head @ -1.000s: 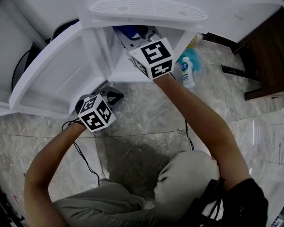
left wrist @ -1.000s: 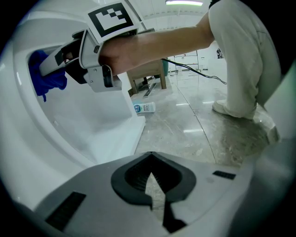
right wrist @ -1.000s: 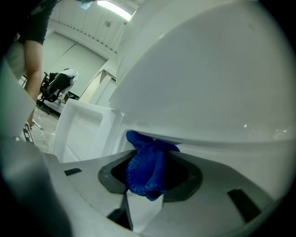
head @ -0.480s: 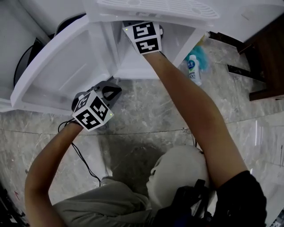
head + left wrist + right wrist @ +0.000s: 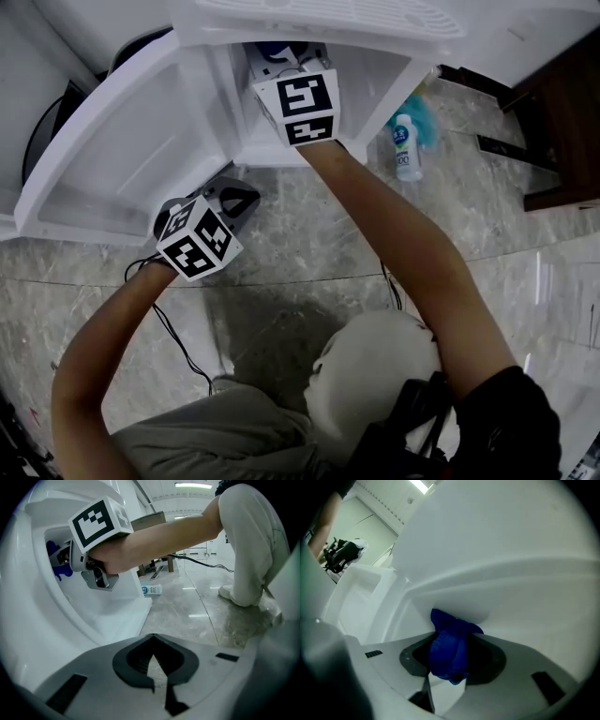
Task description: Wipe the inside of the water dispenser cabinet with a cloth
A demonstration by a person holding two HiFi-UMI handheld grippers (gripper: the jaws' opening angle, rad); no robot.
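Reaching into the white plastic water dispenser cabinet (image 5: 370, 80), the right gripper (image 5: 452, 663) clamps its jaws on a bunched blue cloth (image 5: 449, 644) against the inner wall, seemingly for wiping, while the left gripper (image 5: 157, 677), jaws closed and empty, waits beside the open door (image 5: 122, 159).

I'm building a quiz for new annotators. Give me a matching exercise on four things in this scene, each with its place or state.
1 blue cloth
2 left gripper
3 bottle
4 cabinet door

A on the floor
B swung open
C gripped between jaws
D shut, empty

Pairs: 1-C, 2-D, 3-A, 4-B
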